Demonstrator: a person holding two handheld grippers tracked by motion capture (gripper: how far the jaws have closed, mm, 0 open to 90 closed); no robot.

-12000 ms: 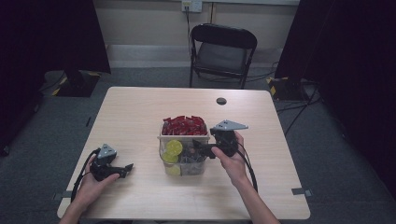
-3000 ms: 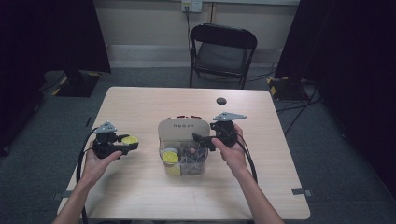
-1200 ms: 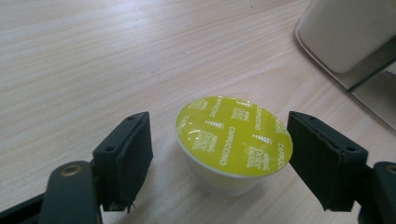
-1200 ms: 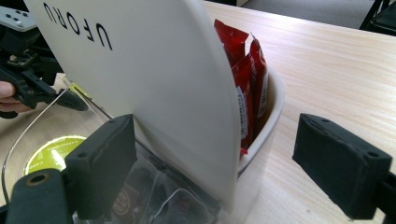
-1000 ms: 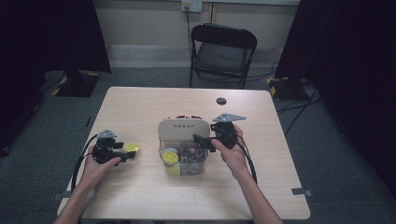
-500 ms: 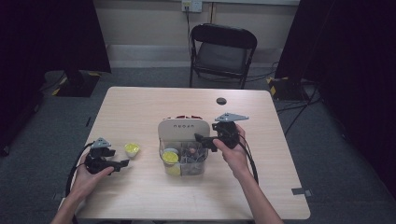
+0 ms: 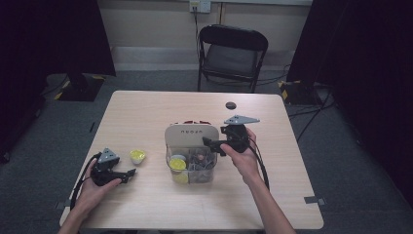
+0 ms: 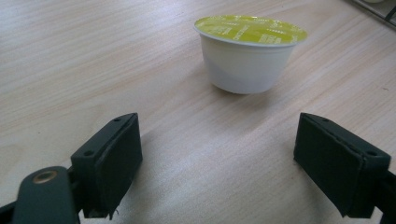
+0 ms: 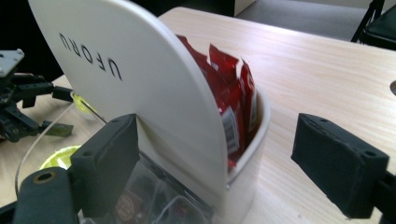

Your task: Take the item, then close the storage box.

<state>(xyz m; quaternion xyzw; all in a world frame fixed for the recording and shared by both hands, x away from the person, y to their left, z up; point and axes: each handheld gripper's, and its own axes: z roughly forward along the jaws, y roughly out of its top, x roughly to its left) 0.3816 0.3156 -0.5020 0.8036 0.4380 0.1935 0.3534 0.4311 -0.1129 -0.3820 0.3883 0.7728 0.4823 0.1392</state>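
On the table [image 7: 146,126], capsule [image 8: 250,53] just ahead of left hand-held gripper [image 8: 233,170].

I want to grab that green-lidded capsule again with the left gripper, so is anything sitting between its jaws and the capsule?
Nothing visible does. In the left gripper view the green-lidded capsule stands upright on bare table just ahead of the left gripper, whose jaws have just been opening with nothing between them. The organizer box sits off to the side.

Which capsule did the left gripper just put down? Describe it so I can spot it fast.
Start at the white organizer box mid-table and look toward its left. The capsule stands alone on bare wood, ahead of the left gripper, whose jaws have just been opening with nothing between them. White cup, lime-green lid; its twins sit inside the box.
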